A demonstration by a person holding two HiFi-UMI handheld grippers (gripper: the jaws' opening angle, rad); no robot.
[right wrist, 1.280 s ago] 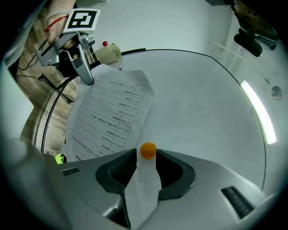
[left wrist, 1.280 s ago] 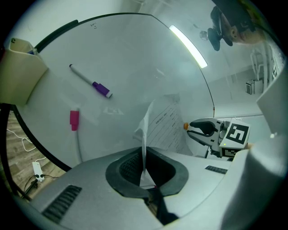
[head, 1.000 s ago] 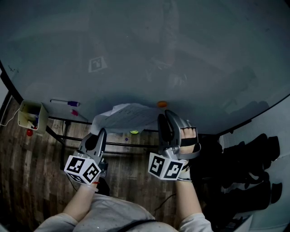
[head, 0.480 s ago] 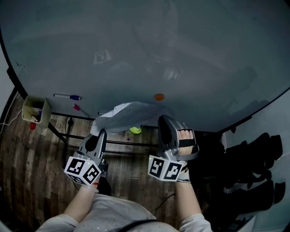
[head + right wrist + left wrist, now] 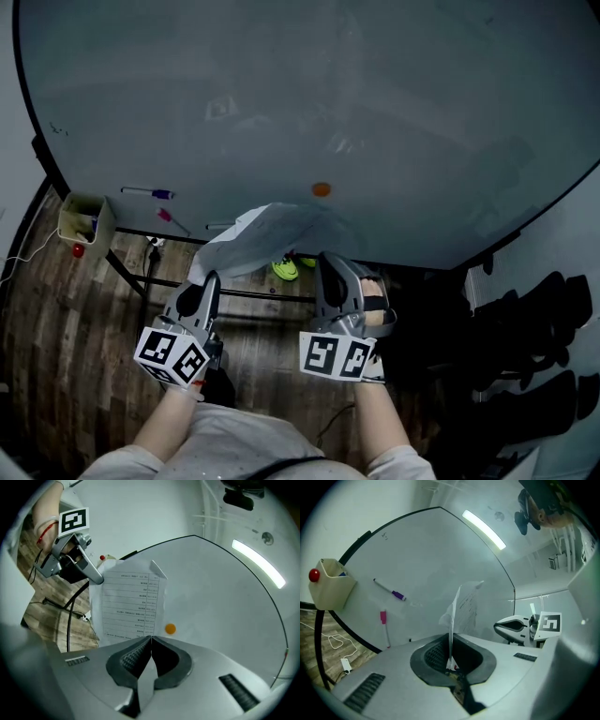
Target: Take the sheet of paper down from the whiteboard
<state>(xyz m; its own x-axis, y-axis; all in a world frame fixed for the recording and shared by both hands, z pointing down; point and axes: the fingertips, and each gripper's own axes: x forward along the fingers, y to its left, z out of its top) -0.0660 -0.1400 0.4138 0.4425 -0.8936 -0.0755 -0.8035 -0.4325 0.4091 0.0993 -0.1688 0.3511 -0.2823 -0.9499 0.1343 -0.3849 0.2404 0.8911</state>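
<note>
**Head view: sheet is off the board, one gripper at each end**

You have the sheet of paper (image 5: 267, 234) slung between your two grippers. It hangs in front of the lower part of the whiteboard (image 5: 375, 112) and apart from it.

Your left gripper (image 5: 212, 277) has its jaws clamped tight on one edge of the sheet. In the left gripper view the paper stands upright out of the pads, seen edge-on.

Your right gripper (image 5: 324, 257) is closing right down, its jaw tips meeting on the sheet's lower corner. The right gripper view shows the printed side of the sheet facing it.

The orange magnet (image 5: 322, 189) sits on the board near the sheet and clear of it.

Off to your left, a purple-capped marker (image 5: 148, 193) and a pink marker (image 5: 169, 218) cling to the board. A beige cup (image 5: 84, 217) hangs at the board's left edge, with a red ball (image 5: 78, 250) just beside it.
</note>
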